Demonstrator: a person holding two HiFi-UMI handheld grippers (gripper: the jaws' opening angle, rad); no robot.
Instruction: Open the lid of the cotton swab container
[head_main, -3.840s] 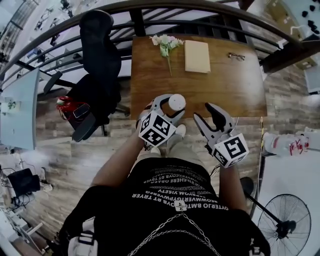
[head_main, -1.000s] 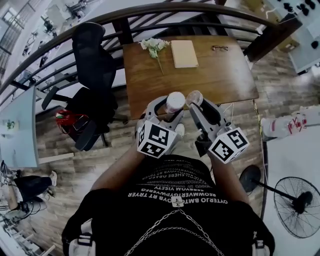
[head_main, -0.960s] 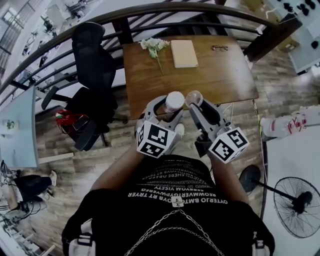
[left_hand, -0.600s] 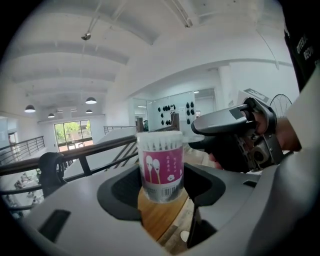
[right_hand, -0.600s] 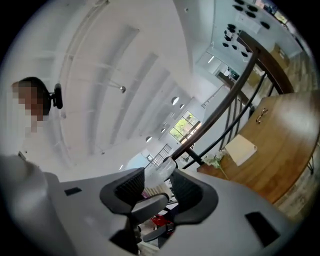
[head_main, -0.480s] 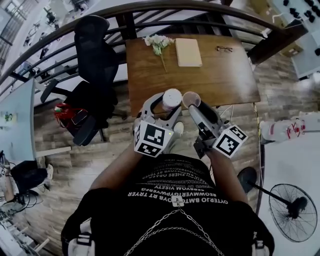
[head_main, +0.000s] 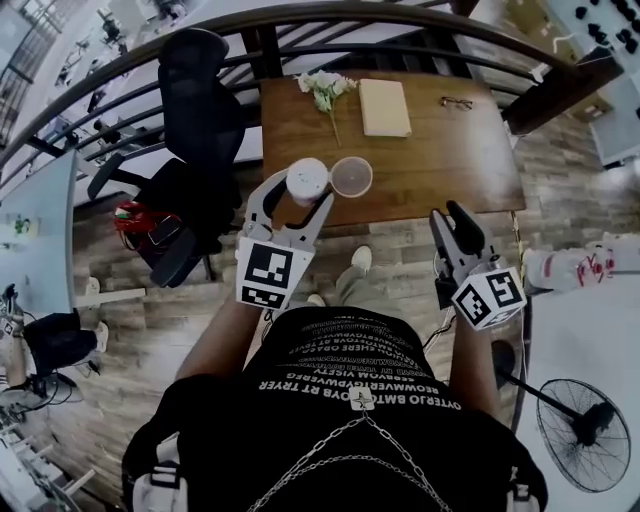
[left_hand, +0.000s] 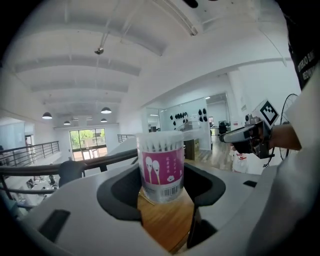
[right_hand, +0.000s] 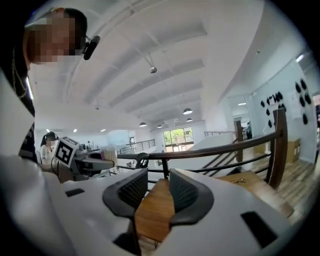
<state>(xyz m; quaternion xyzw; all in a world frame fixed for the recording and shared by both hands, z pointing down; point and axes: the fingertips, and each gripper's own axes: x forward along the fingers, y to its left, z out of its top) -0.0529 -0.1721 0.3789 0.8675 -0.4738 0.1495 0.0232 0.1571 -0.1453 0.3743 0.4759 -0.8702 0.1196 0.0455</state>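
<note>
Pink-labelled round clear-plastic swab tub (left_hand: 161, 165), lidless and clamped in our left gripper (head_main: 298, 200), could spill if tilted; our right gripper (right_hand: 154, 187), jaws just narrowed yet apart, is empty.

Bright, even indoor light from round white ceiling lamps (left_hand: 105, 110) and a tall far window (left_hand: 86, 140), slightly blown out. Shadows are soft. Fisheye bends the dark curved railing (right_hand: 219, 150); corners vignette black. The clear pink-labelled cotton swab container (left_hand: 161, 165) looks sharp, distant background perhaps softer.

Wooden table (head_main: 450, 150) beside black chair (head_main: 205, 110), plank floor (head_main: 130, 310)
</note>
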